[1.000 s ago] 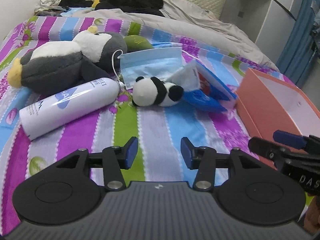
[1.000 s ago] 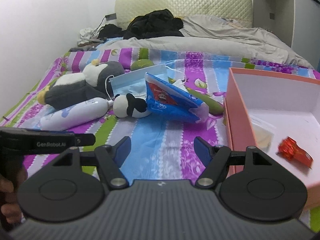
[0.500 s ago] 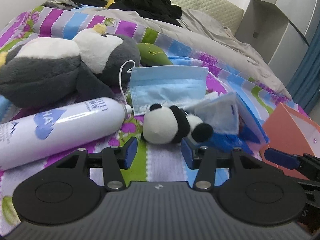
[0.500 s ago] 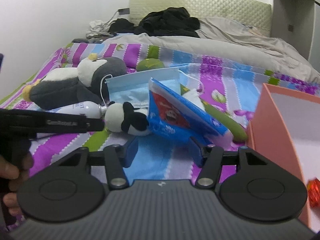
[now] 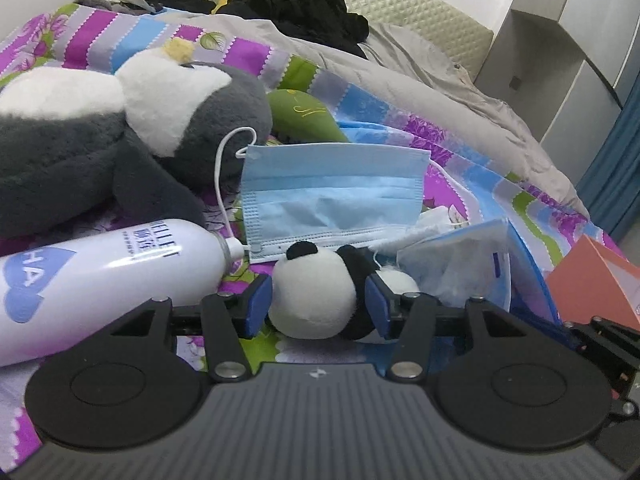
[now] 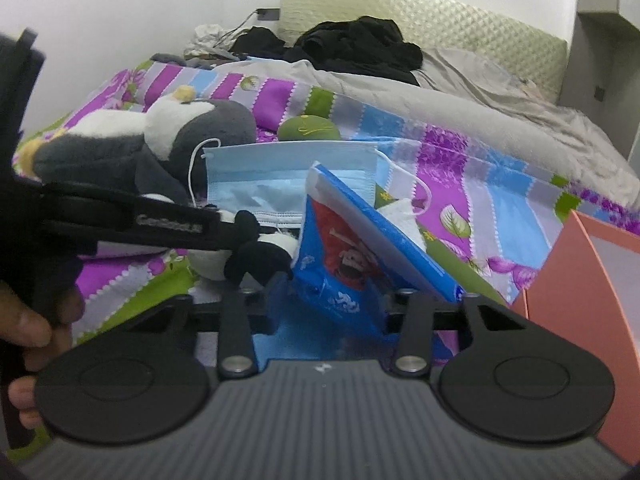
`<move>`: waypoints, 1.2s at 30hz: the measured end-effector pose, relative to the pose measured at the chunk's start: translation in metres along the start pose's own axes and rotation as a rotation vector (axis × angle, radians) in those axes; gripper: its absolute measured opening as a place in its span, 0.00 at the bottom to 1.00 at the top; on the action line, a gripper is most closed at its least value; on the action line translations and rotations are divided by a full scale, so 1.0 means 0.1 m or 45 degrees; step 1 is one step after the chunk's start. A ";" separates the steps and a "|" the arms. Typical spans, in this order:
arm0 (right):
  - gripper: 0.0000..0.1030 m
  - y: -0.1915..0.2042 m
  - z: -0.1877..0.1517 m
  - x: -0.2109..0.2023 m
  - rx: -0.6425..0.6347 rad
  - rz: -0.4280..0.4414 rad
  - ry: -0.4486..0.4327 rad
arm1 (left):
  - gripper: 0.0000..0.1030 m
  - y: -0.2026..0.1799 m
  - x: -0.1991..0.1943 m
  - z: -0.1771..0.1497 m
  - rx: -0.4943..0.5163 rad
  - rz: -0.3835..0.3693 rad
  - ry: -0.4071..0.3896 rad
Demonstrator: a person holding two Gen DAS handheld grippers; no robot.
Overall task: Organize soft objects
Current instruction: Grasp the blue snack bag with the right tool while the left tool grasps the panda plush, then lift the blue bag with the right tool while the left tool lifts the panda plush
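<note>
left claw (image 5: pixel 318 304) parted, right claw (image 6: pixel 334 296) closing

Sheet (image 5: pixel 120 28): stripes of magenta, lilac-grey, sky blue and green with zigzag white edges, plus leaf and flower prints.
Penguin (image 5: pixel 80 136): dark grey body, white belly and face, pale yellow tuft.
Panda (image 5: pixel 316 300): white with black ears and limbs.
Mask (image 5: pixel 332 196): light blue, pleated, white ear loops.
Bottle (image 5: pixel 100 280): white, blue cloud logo and lettering.
Pack (image 6: pixel 352 264): blue wrapper, red printed panel, white edge.
Box (image 6: pixel 568 300): salmon-orange wall.
Green plush (image 5: pixel 300 116): olive, yellow line marking.
Duvet (image 5: pixel 420 92): beige-grey.
Clothes (image 5: pixel 304 12): black.
Headboard (image 6: pixel 460 12): pale cream-green, quilted diamond pattern.
Finger pads (image 5: pixel 260 296): dark blue on black arms.
</note>
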State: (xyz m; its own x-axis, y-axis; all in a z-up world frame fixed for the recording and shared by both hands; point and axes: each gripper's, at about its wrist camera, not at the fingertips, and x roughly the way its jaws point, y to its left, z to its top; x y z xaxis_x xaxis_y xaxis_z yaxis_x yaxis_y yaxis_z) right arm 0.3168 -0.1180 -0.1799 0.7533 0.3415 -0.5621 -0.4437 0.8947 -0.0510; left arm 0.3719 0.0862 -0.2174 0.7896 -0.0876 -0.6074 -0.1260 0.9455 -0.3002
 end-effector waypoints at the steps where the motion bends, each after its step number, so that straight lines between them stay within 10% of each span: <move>1: 0.30 0.01 0.00 0.02 -0.018 0.000 -0.002 | 0.57 0.00 0.02 0.00 0.004 0.000 -0.006; 8: 0.11 0.06 -0.03 0.04 -0.089 -0.051 0.002 | 0.47 -0.04 0.03 -0.01 0.026 0.011 -0.018; 36: 0.09 0.28 -0.15 -1.21 -0.046 -0.087 -0.030 | 0.41 -0.04 -1.39 -0.52 0.038 0.023 0.003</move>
State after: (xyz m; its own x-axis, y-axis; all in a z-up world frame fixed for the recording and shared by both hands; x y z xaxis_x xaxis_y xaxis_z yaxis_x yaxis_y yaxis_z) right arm 0.2056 -0.1384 -0.1258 0.7932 0.2873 -0.5369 -0.4081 0.9052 -0.1184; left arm 0.2314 0.0784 -0.1703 0.7857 -0.0711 -0.6145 -0.1222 0.9560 -0.2668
